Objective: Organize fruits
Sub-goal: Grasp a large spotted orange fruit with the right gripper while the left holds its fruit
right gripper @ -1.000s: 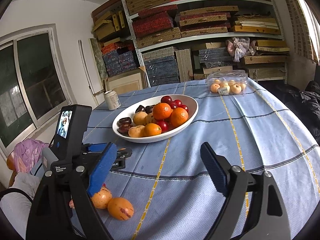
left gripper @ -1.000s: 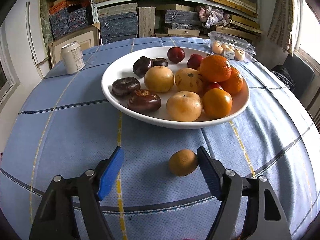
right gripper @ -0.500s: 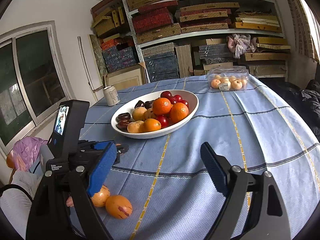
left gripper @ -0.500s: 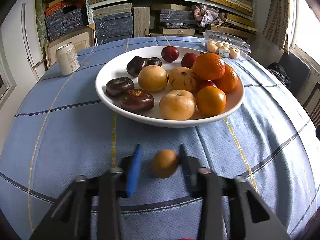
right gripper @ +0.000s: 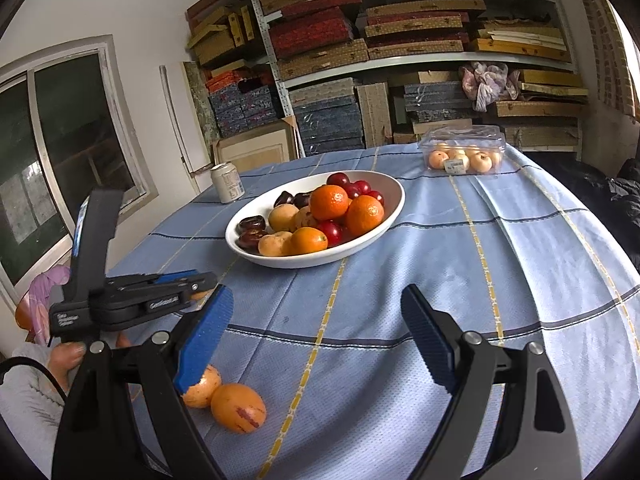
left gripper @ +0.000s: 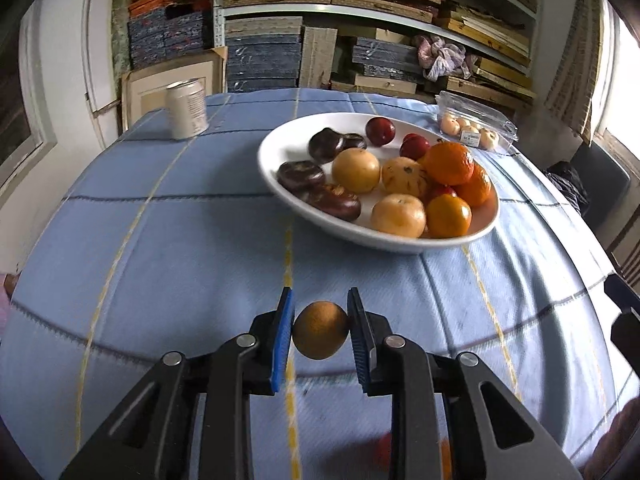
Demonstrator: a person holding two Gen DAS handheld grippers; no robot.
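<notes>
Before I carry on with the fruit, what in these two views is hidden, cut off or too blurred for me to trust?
- Left wrist view: whether the brown fruit is off the tablecloth; it hides its own underside.
- Left wrist view: reddish blobs at the bottom edge, blurred and behind the left gripper.
- Right wrist view: the paler loose fruit, partly behind the right gripper's blue pad.
- Both views: the box label, too small.
</notes>
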